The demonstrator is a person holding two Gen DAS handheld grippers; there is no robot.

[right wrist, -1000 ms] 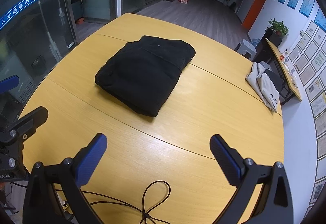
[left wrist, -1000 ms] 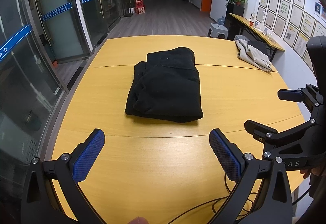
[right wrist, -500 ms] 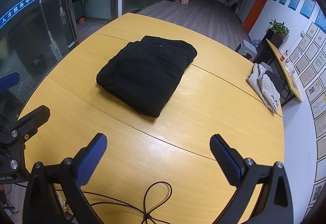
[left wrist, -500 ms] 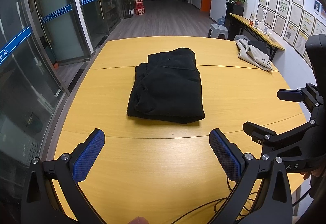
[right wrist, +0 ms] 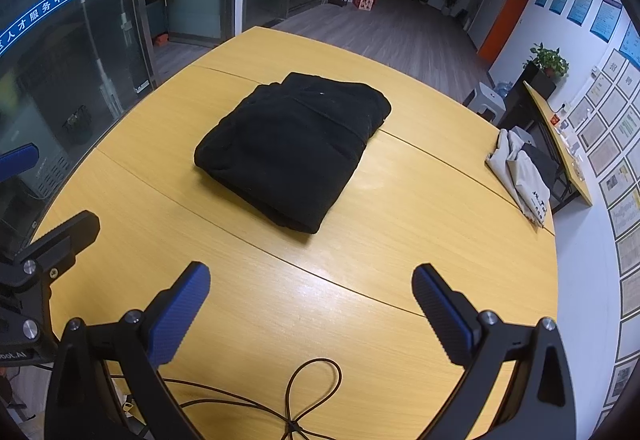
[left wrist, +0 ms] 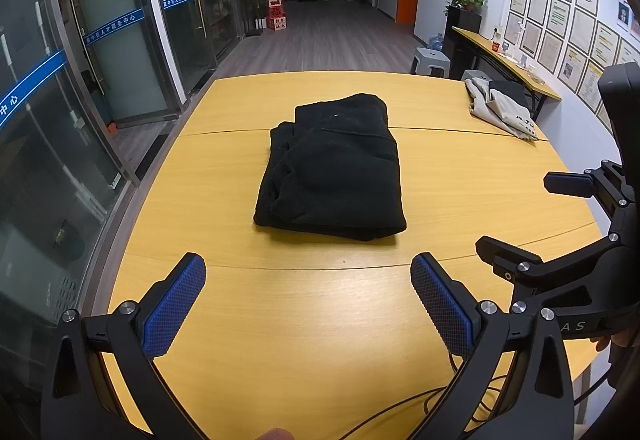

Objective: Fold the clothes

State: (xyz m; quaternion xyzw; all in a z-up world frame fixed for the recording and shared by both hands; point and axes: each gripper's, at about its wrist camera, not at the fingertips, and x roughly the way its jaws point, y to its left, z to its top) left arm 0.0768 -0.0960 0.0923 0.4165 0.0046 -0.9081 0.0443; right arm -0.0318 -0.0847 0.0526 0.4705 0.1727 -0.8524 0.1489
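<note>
A black garment [left wrist: 332, 172] [right wrist: 292, 146] lies folded into a thick rectangle in the middle of the yellow wooden table [left wrist: 304, 320] [right wrist: 400, 232]. My left gripper [left wrist: 308, 280] is open above the near part of the table, well short of the garment, with nothing between its blue pads. My right gripper [right wrist: 312, 292] is also open and empty, held back from the garment's near right corner. The right gripper's black frame [left wrist: 560, 272] shows at the right edge of the left wrist view.
A heap of grey and black clothes [left wrist: 500, 106] [right wrist: 524, 172] lies at the table's far right edge. A thin black cable [right wrist: 296, 396] loops over the near edge. Glass doors stand to the left; a side table and framed papers line the right wall.
Both grippers have drawn back slightly and stay open. The folded black garment has not moved.
</note>
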